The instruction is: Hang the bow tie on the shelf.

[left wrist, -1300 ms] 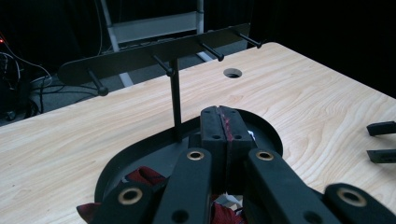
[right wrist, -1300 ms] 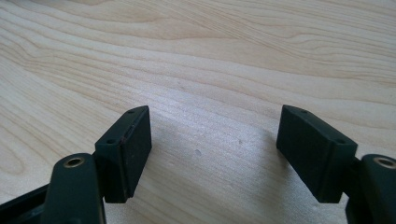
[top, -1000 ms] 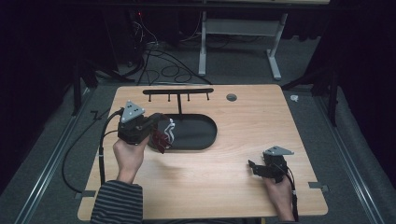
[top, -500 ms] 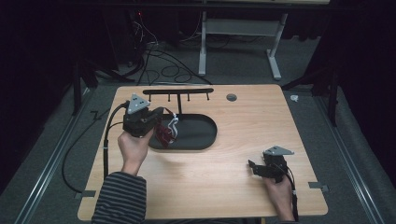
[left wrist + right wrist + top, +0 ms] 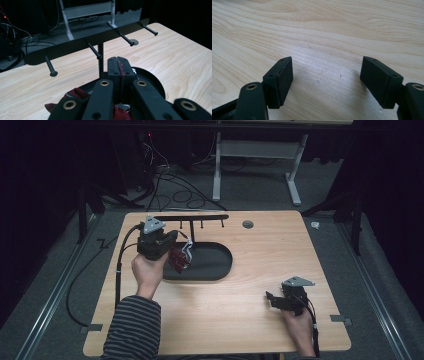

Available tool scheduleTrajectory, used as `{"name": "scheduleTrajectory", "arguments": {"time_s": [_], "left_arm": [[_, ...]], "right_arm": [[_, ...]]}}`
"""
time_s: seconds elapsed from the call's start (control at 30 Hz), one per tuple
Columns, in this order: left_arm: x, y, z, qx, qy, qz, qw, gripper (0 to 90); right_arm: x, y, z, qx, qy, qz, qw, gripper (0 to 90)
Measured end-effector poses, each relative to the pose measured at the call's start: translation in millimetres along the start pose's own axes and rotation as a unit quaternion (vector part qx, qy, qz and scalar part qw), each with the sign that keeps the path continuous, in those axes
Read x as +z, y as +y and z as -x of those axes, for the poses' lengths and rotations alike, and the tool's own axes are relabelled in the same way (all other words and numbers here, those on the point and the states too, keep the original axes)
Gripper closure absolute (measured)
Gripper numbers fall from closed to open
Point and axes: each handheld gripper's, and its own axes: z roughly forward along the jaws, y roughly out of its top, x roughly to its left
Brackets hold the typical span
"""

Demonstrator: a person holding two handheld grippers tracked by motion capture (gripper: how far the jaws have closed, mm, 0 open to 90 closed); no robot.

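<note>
My left gripper (image 5: 174,248) is shut on a red fabric strap (image 5: 176,260) that carries a silver metal clip (image 5: 188,251). It hangs over the left end of the rack's black oval base (image 5: 215,267). In the left gripper view the jaws (image 5: 119,63) are pressed together with a thin red edge between them, and red fabric (image 5: 75,93) bunches below. Just beyond stands the black peg rack (image 5: 82,45), its pegs pointing toward me. At the table's near right, my right gripper (image 5: 272,300) rests low over the wood. Its jaws (image 5: 327,82) stand wide open with nothing between them.
The rack's bar (image 5: 190,218) runs along the far side of the wooden table (image 5: 260,320). A round grey grommet (image 5: 247,224) sits to its right. Cables lie on the floor beyond the table, and a cable trails from the left gripper off the left edge.
My left gripper has carried the red strap away from the person, toward the rack. The right gripper has stayed still.
</note>
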Motion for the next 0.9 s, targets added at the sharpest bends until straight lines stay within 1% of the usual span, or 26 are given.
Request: {"name": "scheduleTrajectory", "arguments": {"time_s": [0.17,0.4,0.57,0.67,0.77,0.9], "left_arm": [[7.4,2.6,-1.3,-0.005,0.003,-0.005,1.0000,89.9],[12.4,5.8,-1.6,-0.003,0.007,-0.007,0.9999,89.8],[19.0,8.9,-2.8,-0.001,0.013,-0.014,0.9998,89.8],[20.6,10.6,-2.8,-0.001,0.013,-0.015,0.9998,89.8],[23.6,13.6,-2.9,0.003,0.018,-0.017,0.9997,89.9],[26.6,15.6,-4.6,-0.001,0.021,-0.015,0.9997,89.8]], "right_arm": [[-0.1,0.0,0.0,-0.002,0.000,-0.001,1.0000,27.8],[-0.1,0.0,0.0,0.000,0.000,0.000,1.0000,27.8],[-0.1,-0.1,0.2,0.000,0.001,0.000,1.0000,27.8],[-0.1,-0.1,0.2,0.000,0.001,0.000,1.0000,27.8],[-0.1,-0.1,0.4,0.000,0.002,0.001,1.0000,27.8],[-0.2,0.0,0.6,0.000,0.002,0.000,1.0000,27.8]]}}
